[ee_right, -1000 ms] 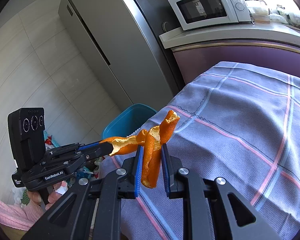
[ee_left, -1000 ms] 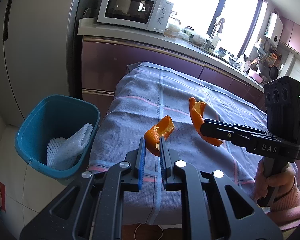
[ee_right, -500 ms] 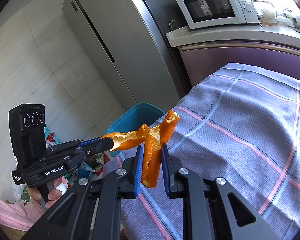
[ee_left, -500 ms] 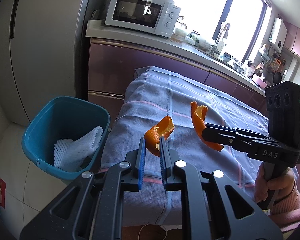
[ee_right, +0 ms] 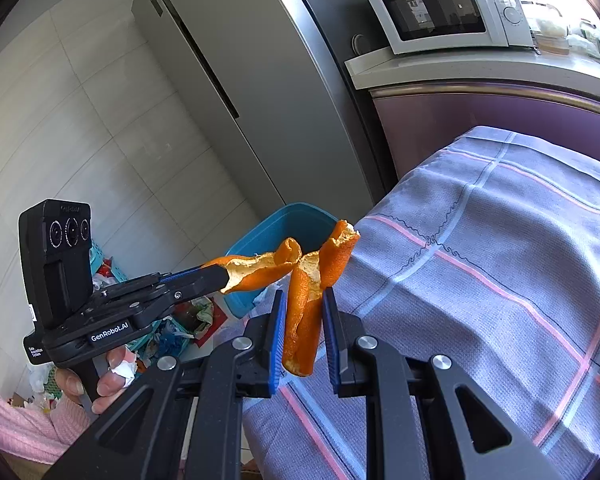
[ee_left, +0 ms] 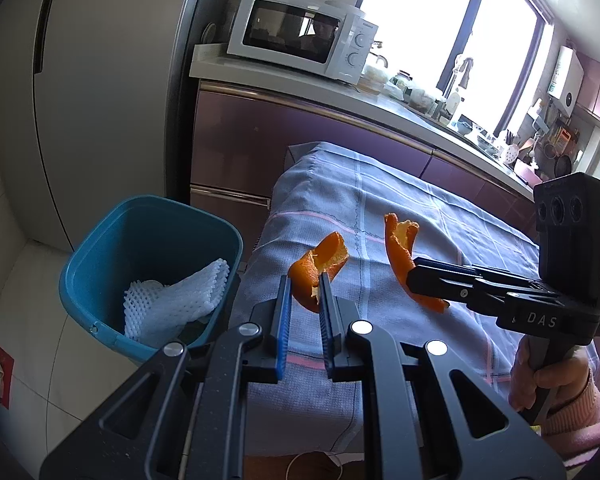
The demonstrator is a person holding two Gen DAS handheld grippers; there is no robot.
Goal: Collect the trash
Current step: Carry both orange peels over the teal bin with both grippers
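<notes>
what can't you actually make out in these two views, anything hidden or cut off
- Bottom of the blue bin, left wrist view: covered by the white foam net.
- Most of the bin, right wrist view: hidden behind the orange peel and the left gripper.
- Table under the cloth: draped, legs unseen.
- Floor litter, right wrist view: too small and blocked to identify.

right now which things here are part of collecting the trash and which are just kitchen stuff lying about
Part of the job:
- orange peel clamped in the left gripper
- second orange peel clamped in the right gripper
- blue bin with white foam netting inside

Just there:
- microwave
- fridge
- checked tablecloth
</notes>
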